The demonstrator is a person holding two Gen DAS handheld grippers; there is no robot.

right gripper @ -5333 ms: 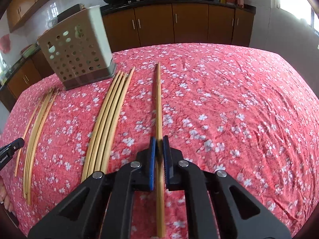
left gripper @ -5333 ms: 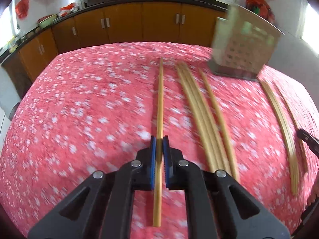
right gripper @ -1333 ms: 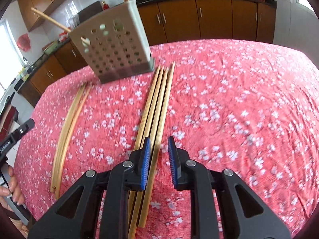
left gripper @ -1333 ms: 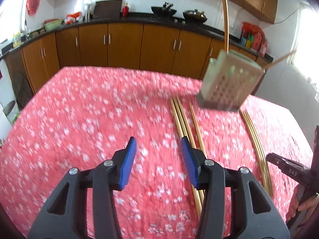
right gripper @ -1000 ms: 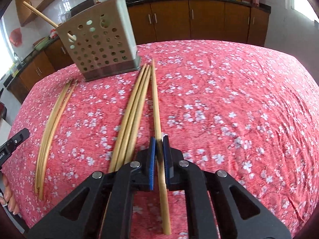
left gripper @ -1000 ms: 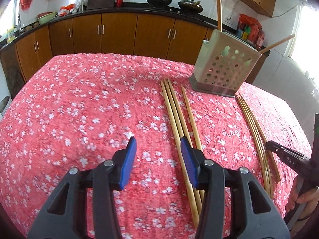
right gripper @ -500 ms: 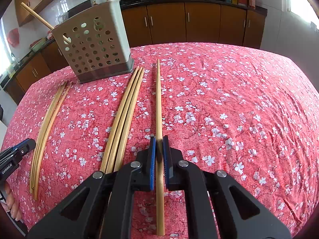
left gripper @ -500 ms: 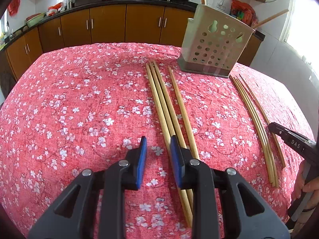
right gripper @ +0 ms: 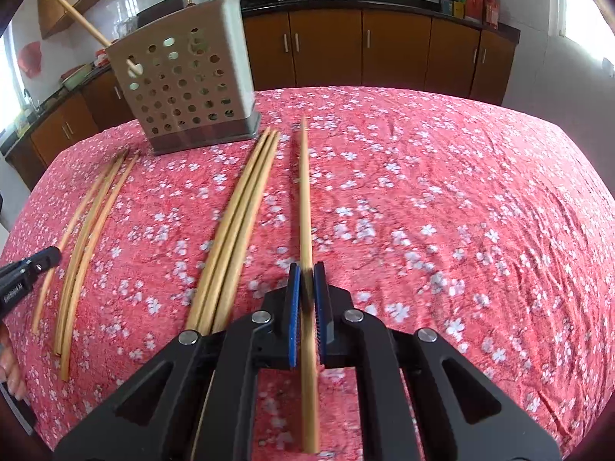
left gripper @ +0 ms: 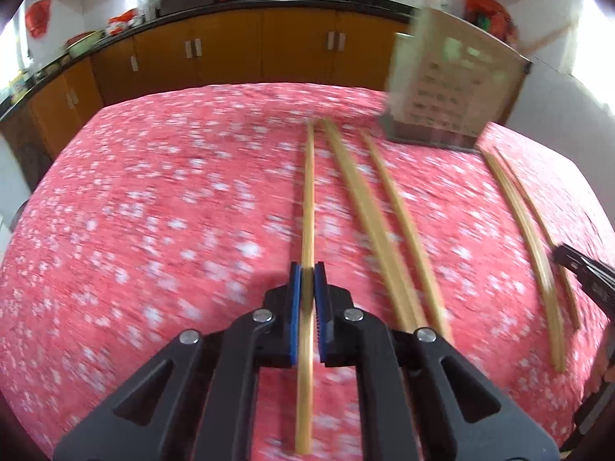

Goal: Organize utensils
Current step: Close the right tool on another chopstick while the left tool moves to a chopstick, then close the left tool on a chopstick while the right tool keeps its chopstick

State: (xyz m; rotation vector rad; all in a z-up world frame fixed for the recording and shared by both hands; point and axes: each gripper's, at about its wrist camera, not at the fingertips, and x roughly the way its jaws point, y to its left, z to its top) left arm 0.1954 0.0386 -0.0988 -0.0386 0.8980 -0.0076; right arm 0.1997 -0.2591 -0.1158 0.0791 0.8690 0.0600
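Nearest in each view, a gripper was squeezed shut on one chopstick. The left gripper (left gripper: 306,272) held a stick (left gripper: 307,207) between its blue pads, and the right gripper (right gripper: 306,272) held its own stick (right gripper: 305,199) the same way. Each stick ran long-ways straight out ahead, thick end poking back past the fingers and thin tip pointing away toward the holder. I think this was the picking-up step: both sticks looked gripped, and whether they were off the cloth (right gripper: 442,199) I could not tell.

A bit farther, more sticks lay flat on the red flowery cloth. A close bunch (right gripper: 238,215) lay just left of the right gripper's stick, and another bunch (right gripper: 86,223) lay well apart to the left. They all pointed the same way, toward the holder.

Farthest stood the holder (right gripper: 188,88), a box with round holes, with two sticks already poking out its top.

Next, I think each stick had to be tipped up on end and dropped tip-down into the holder. The open top was small, so aim mattered.
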